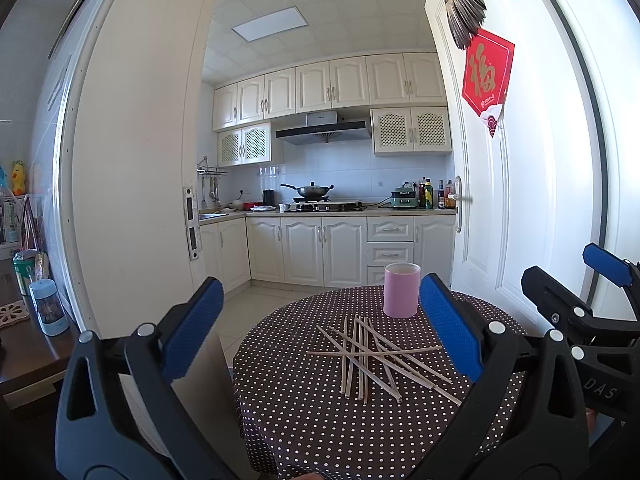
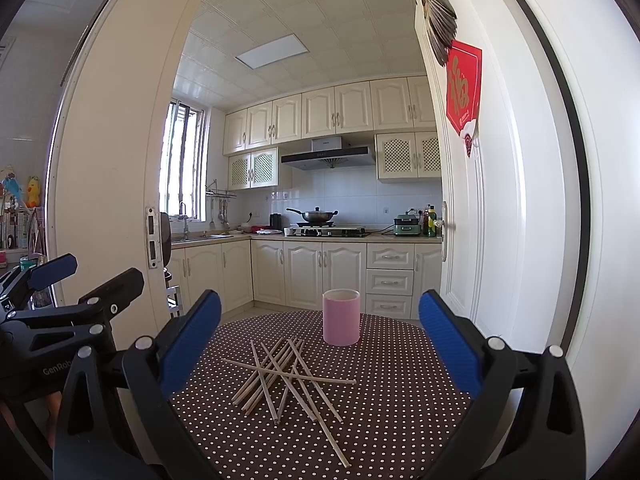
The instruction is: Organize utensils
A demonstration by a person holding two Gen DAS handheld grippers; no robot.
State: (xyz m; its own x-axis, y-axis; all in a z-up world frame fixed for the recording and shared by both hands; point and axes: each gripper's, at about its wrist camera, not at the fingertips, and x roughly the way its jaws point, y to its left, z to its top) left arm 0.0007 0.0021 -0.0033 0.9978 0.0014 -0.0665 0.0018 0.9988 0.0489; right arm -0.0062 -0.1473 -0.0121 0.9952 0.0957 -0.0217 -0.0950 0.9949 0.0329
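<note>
Chopsticks (image 1: 376, 356) lie crisscrossed mid-table (image 1: 320, 432), the pink cup (image 1: 401, 290) upright just beyond at twelve o'clock. Left gripper (image 1: 320, 332) and right gripper (image 2: 320, 344) both hover spread wide, empty.

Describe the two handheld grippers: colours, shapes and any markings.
Both match: the left gripper and right gripper have black plastic frames with triangular cut-outs, silver round rivets and blue textured fingers. White lettering shows on each body, partly cut off. No cables or sleeves show.
</note>
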